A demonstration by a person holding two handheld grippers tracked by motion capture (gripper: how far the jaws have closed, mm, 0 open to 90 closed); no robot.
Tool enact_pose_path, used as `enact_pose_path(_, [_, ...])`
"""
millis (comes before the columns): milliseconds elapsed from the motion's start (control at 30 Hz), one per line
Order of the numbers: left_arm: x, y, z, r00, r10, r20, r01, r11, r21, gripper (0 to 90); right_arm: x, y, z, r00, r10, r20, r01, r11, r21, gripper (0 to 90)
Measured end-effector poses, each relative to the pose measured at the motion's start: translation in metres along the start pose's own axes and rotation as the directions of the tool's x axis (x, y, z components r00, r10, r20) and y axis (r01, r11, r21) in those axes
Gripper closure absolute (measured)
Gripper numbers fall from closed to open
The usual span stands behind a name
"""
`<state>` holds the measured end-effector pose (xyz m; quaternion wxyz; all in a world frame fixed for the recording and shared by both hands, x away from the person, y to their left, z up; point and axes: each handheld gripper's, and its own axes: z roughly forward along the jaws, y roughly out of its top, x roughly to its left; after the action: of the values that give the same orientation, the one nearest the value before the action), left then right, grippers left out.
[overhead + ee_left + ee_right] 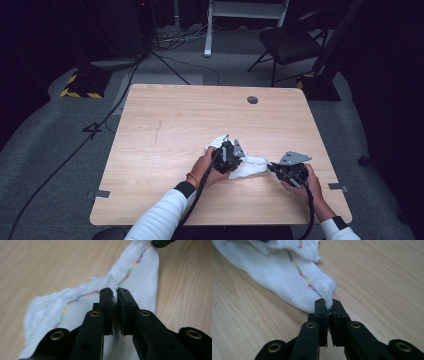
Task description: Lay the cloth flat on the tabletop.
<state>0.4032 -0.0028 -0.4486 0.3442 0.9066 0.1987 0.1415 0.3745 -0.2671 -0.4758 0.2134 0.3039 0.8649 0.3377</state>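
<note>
High view: two forearms in white sleeves come up from the near edge of the wooden table (165, 115), each hand wrapped round a gripper. The left gripper (231, 156) is held over the near middle of the table, wrist bent inward, sitting on top of the white cloth (250, 166). The right gripper (274, 168) is lower and closer to the table's right edge, pointing left at the cloth's near tip. In the left gripper view, the jaws are pressed together on a raised fold of the cloth (75, 297), beside its zigzag multicolour stitching. In the right gripper view, the jaws are clamped on the cloth's (274, 272) narrow end, which lies flat on the table. No readable writing or label shows on the cloth or grippers.
</note>
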Motion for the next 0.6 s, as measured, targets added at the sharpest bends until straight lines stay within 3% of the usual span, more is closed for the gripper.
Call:
enact_pose_path(133, [0.016, -0.008, -0.036, 0.9988, -0.032, -0.036, 0.029, 0.9961, -0.084, 85.1, -0.004, 0.001, -0.005, 0.9991, 0.019, 0.038, -0.018, 0.999, -0.032, 85.9])
enact_pose_path(200, [0.023, -0.013, -0.053, 0.9974, -0.055, -0.047, 0.049, 0.9915, -0.120, 85.4, -0.006, 0.004, -0.010, 0.9972, 0.043, 0.061, -0.039, 0.997, -0.070, 86.1])
enact_pose_path(233, [0.030, -0.021, -0.070, 0.9957, -0.075, -0.055, 0.066, 0.9865, -0.150, 85.5, -0.007, 0.005, -0.013, 0.9961, 0.046, 0.076, -0.039, 0.996, -0.082, 86.2])
enact_pose_path(267, [0.030, -0.021, -0.070, 0.9957, -0.075, -0.055, 0.066, 0.9865, -0.150, 85.6, -0.007, 0.005, -0.013, 0.9961, 0.046, 0.076, -0.039, 0.996, -0.082, 86.2])
enact_pose_path(400, [0.035, -0.044, -0.097, 0.9936, -0.098, -0.057, 0.086, 0.9813, -0.172, 85.9, -0.010, 0.007, -0.023, 0.9923, 0.062, 0.107, -0.048, 0.990, -0.129, 86.3])
enact_pose_path(467, [0.034, -0.059, -0.103, 0.9929, -0.101, -0.063, 0.091, 0.9841, -0.153, 85.9, -0.009, 0.005, -0.028, 0.9943, 0.059, 0.089, -0.047, 0.989, -0.139, 86.2])
enact_pose_path(600, [0.032, -0.093, -0.108, 0.9880, -0.144, -0.057, 0.137, 0.9845, -0.110, 86.0, -0.006, 0.003, -0.031, 0.9971, 0.035, 0.068, -0.025, 0.989, -0.143, 85.9])
